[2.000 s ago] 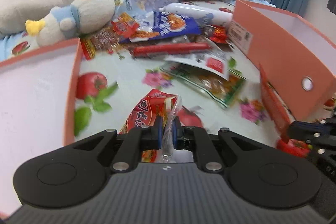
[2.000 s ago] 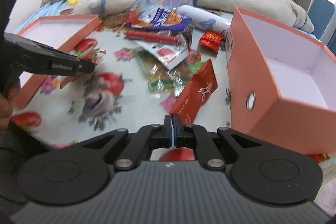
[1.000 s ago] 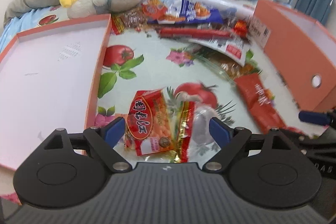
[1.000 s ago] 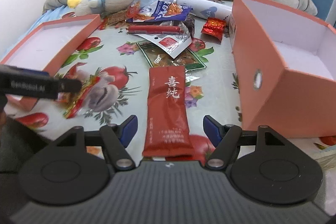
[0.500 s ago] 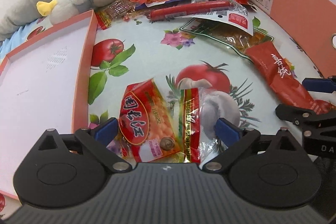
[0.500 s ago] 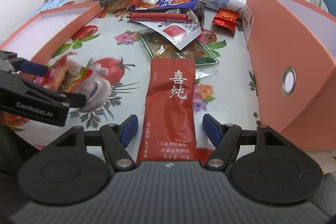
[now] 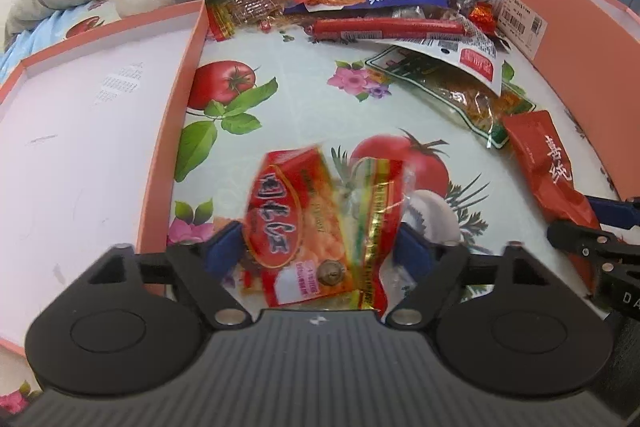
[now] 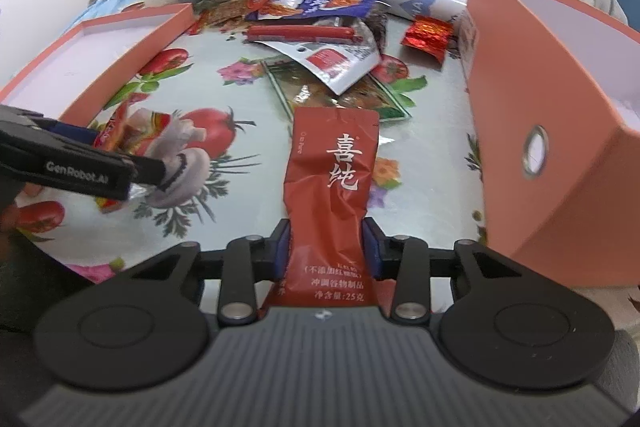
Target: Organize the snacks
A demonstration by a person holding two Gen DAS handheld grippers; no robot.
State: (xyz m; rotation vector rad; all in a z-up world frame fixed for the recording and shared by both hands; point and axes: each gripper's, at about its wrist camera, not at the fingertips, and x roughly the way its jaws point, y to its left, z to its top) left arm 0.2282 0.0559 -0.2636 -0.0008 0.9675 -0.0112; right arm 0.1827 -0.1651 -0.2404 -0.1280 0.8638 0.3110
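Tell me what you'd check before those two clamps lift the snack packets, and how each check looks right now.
1. Dark red sachet sits between the right hand-held gripper pads: ok; the jaws are closing and already touch its sides.
2. Orange snack packet sits between the left hand-held gripper pads: ok; the jaws are closing.
3. Left grip firm enough to lift: cannot tell; the packet is blurred.
4. Only one item in each grip: ok on the right; cannot tell on the left, where the wrapper bunches.
5. Tall orange box open to receive: ok.
6. Shallow orange lid has free space: ok.
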